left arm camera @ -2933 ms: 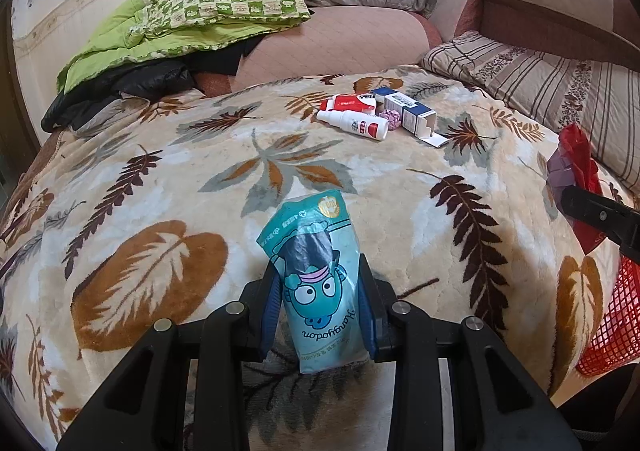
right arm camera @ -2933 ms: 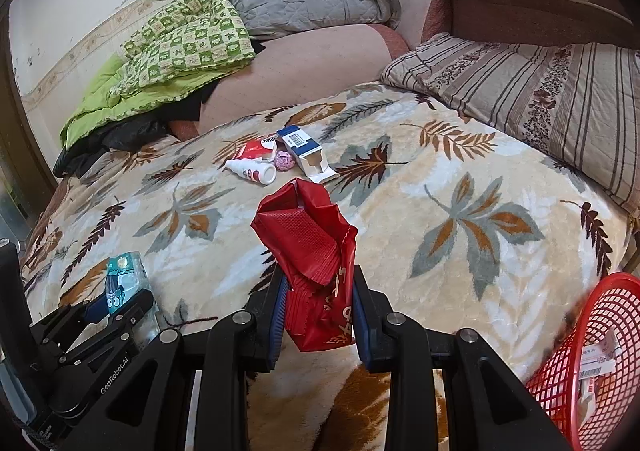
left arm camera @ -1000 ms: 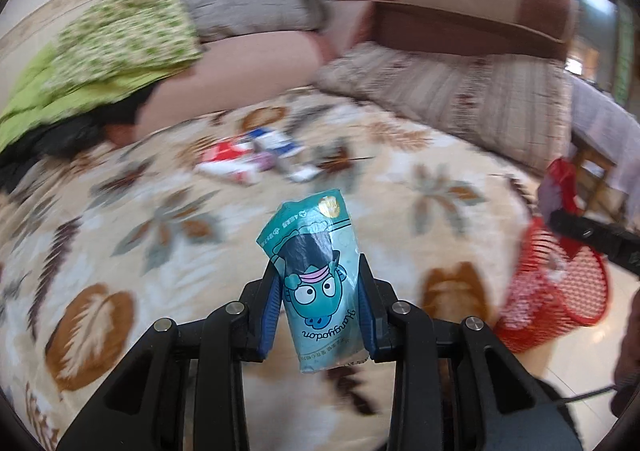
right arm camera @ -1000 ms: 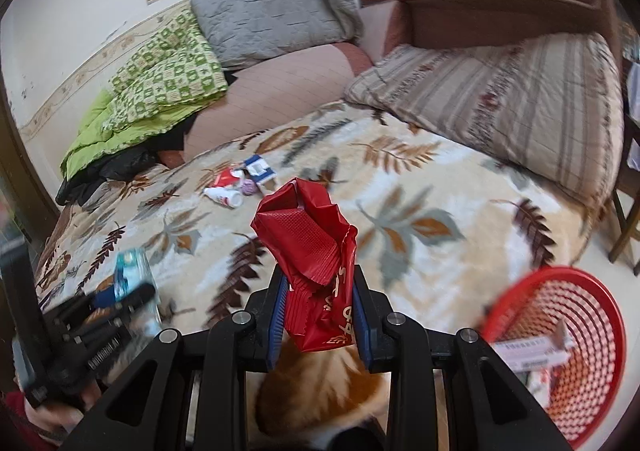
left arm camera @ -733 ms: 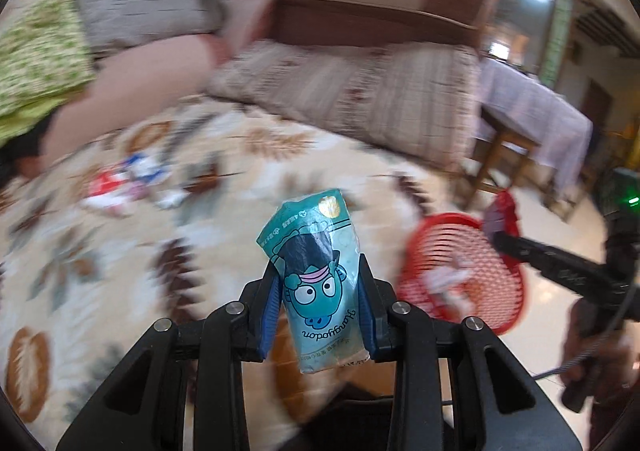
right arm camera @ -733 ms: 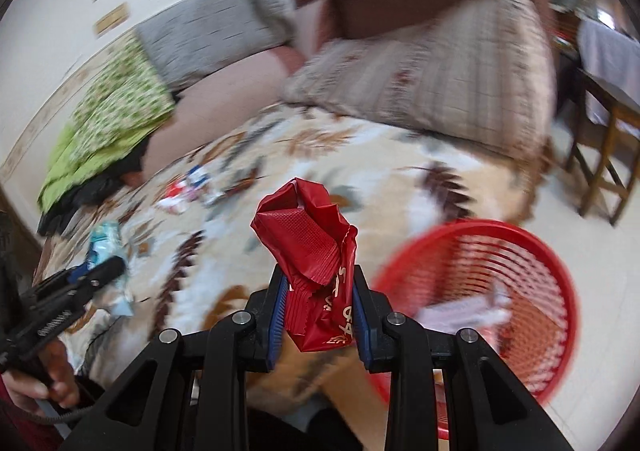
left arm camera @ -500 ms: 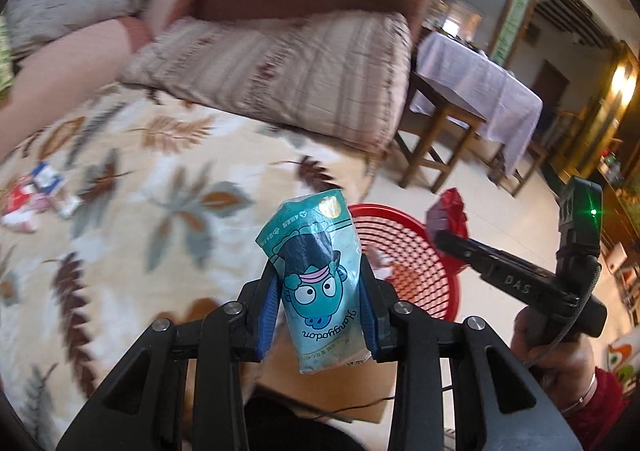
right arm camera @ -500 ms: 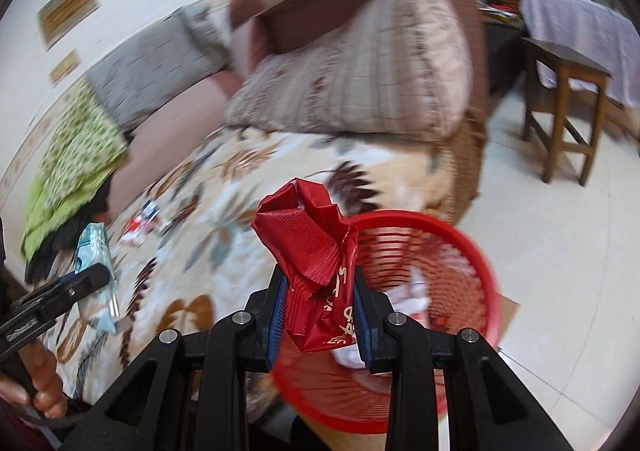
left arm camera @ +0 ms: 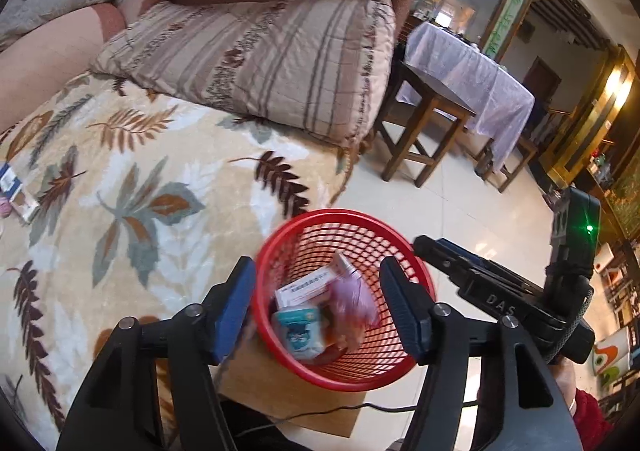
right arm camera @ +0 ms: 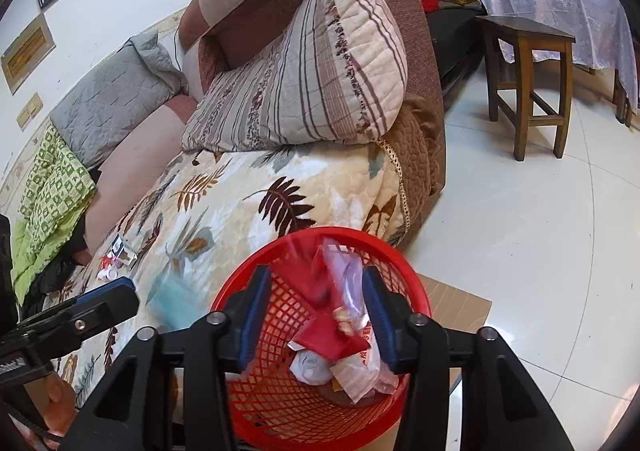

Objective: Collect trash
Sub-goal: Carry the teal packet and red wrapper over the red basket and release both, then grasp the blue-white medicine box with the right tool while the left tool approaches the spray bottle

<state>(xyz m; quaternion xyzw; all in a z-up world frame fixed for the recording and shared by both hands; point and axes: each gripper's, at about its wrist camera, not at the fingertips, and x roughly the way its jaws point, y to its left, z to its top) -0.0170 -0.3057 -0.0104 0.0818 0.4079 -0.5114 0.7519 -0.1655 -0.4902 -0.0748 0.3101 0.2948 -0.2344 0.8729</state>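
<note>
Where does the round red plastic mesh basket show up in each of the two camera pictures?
Left wrist view: the round red plastic mesh basket sits bottom centre, between the open fingers.
Right wrist view: it sits bottom centre too, partly behind the open fingers.
Shared landmark: the striped quilted pillow on the leaf-patterned blanket.

Left claw (left arm camera: pixel 322 305) spread wide over basket (left arm camera: pixel 400 373); mouth unobstructed below, trash (left arm camera: pixel 308 305) on its floor. Bed (left arm camera: pixel 120 211) edge just left of the claw. Right claw (left arm camera: pixel 440 247) close on the right. Stool (left arm camera: pixel 424 123) well ahead; floor (left arm camera: pixel 460 207) between bare.
</note>
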